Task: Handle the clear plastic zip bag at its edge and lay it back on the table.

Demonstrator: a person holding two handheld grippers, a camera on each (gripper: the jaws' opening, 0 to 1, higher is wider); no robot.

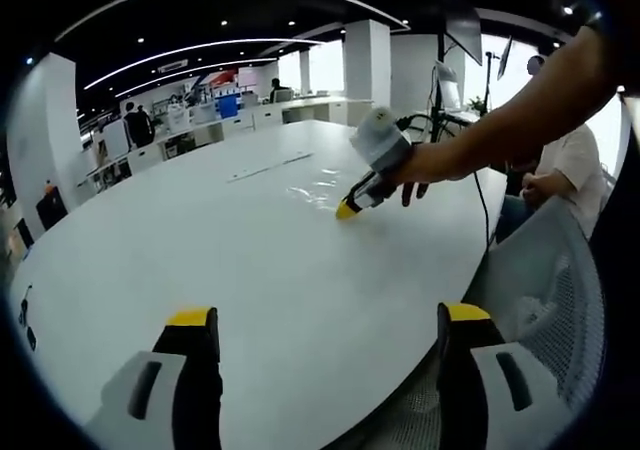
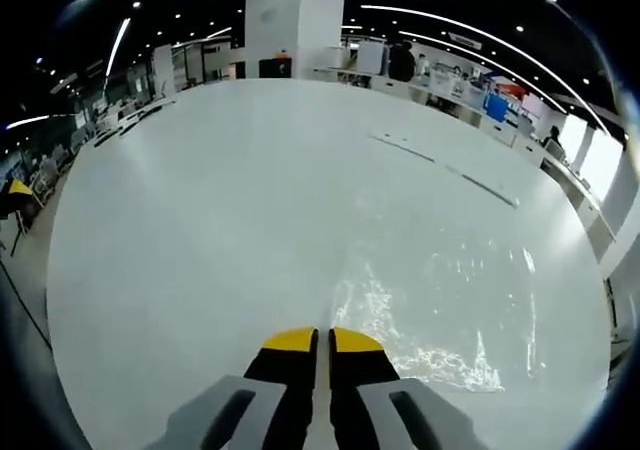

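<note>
- The bag (image 2: 440, 310) lies flat on the worktop (image 2: 200, 230), at about 2 o'clock from the right tool (image 2: 321, 336) in the right gripper view. It reads only as glints and wrinkles on the white surface.
- In the left gripper view the bag (image 1: 318, 188) sits near the far middle of the worktop (image 1: 200, 270), with the right tool (image 1: 347, 210) touching down at its near edge.
- Handling, as a judgement: very light, limp and slick film; it will sag and slide easily. The edge or zip strip, the stiffest part, is the best hold.
- Contents: the bag looks empty, though the glare makes that unsure.
- Right tool: jaws pressed nearly together; whether film is pinched between them I cannot tell.
- Left tool (image 1: 330, 322): jaws wide apart, holding nothing, above the worktop's near rim at 6 o'clock.
</note>
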